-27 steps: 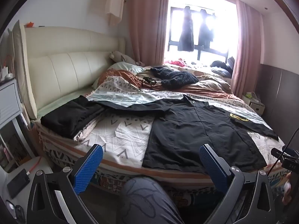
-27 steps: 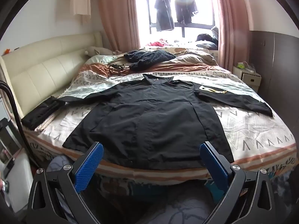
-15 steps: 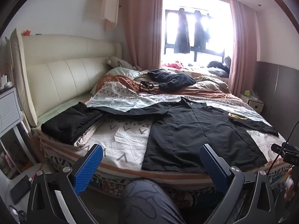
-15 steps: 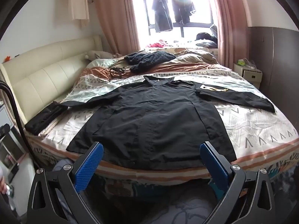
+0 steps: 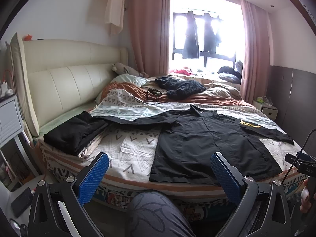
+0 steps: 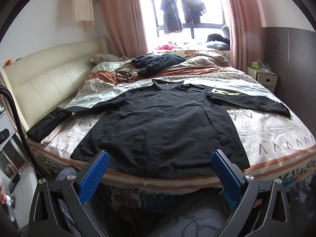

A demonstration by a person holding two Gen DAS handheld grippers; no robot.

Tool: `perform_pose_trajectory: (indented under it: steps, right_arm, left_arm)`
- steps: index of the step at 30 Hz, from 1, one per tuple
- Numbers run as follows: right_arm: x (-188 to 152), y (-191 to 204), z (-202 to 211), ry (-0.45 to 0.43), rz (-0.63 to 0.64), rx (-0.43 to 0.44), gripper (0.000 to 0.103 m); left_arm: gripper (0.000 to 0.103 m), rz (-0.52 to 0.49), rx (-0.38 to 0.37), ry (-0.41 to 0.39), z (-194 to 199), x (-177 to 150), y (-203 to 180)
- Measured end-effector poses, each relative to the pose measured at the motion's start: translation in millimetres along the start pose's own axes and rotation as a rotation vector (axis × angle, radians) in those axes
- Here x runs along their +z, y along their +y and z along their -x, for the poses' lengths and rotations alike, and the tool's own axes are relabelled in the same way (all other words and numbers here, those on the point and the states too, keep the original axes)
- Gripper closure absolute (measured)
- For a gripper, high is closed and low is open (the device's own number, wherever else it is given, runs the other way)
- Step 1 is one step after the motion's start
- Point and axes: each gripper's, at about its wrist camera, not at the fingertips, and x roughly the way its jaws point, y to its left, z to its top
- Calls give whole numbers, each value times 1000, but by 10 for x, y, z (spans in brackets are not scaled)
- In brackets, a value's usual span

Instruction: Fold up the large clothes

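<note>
Your left gripper (image 5: 159,172) hangs released at the bottom of its frame, blue pads (image 5: 93,177) spread wide with nothing between them, short of the bed edge. Your right gripper (image 6: 160,172) is likewise released, its pads framing the hem of the black jacket (image 6: 164,126) without touching it.

The jacket lies flat, front up, across the patterned bedspread (image 6: 264,130) in the centre of the right wrist frame, collar toward the window and both sleeves stretched out to the sides. A yellow mark (image 6: 227,92) sits near its right shoulder; the lettering is too small to read.

In the left wrist frame, a folded black garment (image 5: 77,130) rests at middle left near the headboard (image 5: 65,79). At the right edge, a black clamp (image 5: 306,167) carries pale letters resembling "DAS", though you cannot read them surely.
</note>
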Motion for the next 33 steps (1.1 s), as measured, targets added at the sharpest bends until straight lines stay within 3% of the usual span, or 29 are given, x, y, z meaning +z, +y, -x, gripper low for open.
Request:
perform_pose_trajectory:
  steps: [33]
  right_arm:
    - [9,20,29,-29,-7,4,0]
  left_arm:
    - [0,-4,8,-7,16,7,28]
